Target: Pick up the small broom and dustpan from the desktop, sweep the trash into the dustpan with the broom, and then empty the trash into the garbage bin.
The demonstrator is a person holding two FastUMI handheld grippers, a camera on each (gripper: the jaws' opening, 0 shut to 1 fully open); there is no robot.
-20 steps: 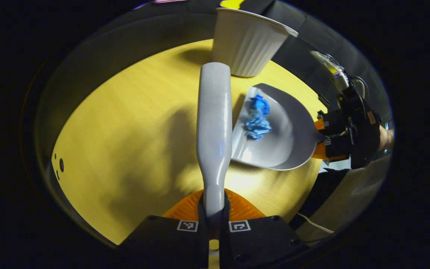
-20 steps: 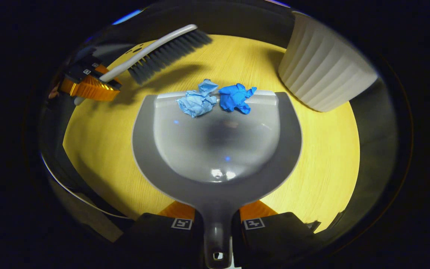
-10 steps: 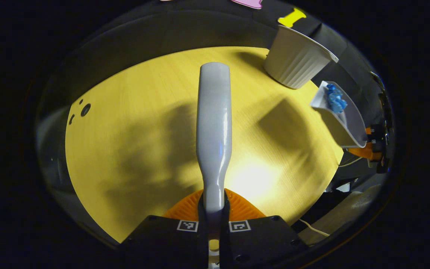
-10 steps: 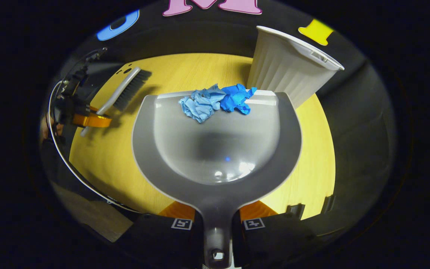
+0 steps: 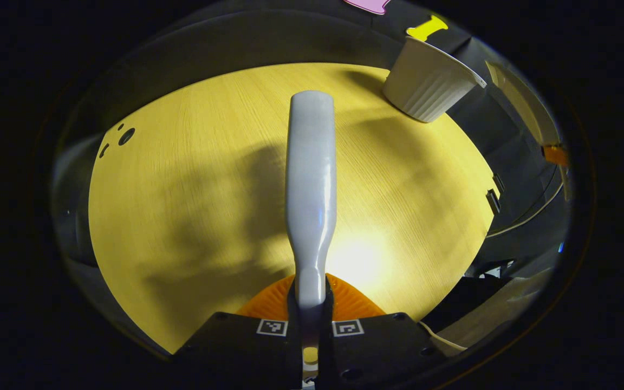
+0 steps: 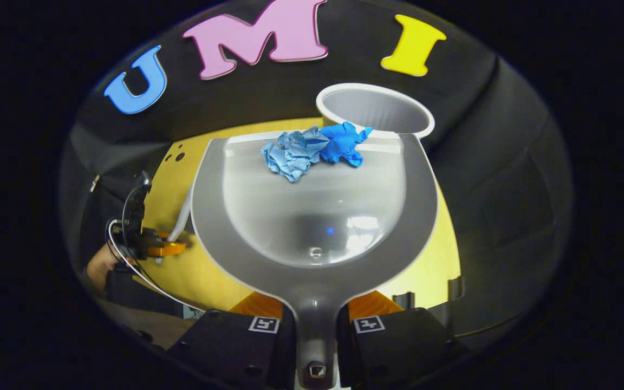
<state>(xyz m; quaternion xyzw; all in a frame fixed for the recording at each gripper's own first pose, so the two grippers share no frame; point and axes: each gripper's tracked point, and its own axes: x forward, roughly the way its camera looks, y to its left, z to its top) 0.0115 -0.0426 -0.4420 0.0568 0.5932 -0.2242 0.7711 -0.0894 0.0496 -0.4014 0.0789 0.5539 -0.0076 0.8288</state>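
In the right gripper view, my right gripper (image 6: 314, 317) is shut on the handle of the grey dustpan (image 6: 312, 227), which is held up in the air. Two crumpled blue paper balls (image 6: 312, 149) lie at the pan's front lip. Just beyond that lip stands the white ribbed garbage bin (image 6: 375, 111), its open mouth seen from above. My left gripper (image 5: 310, 297) is shut on the handle of the small broom (image 5: 311, 179), whose grey back points out over the yellow table (image 5: 193, 179). The left gripper (image 6: 161, 249) sits low at the left in the right gripper view.
In the left gripper view the bin (image 5: 428, 86) stands at the table's far right corner. A few dark holes (image 5: 125, 135) mark the table's far left. Cables (image 5: 523, 219) hang off the right edge. A hand (image 6: 98, 268) holds the left gripper.
The dustpan with the paper balls rose from table level and now sits above the bin's rim. The broom drew back to the left, away from the pan.
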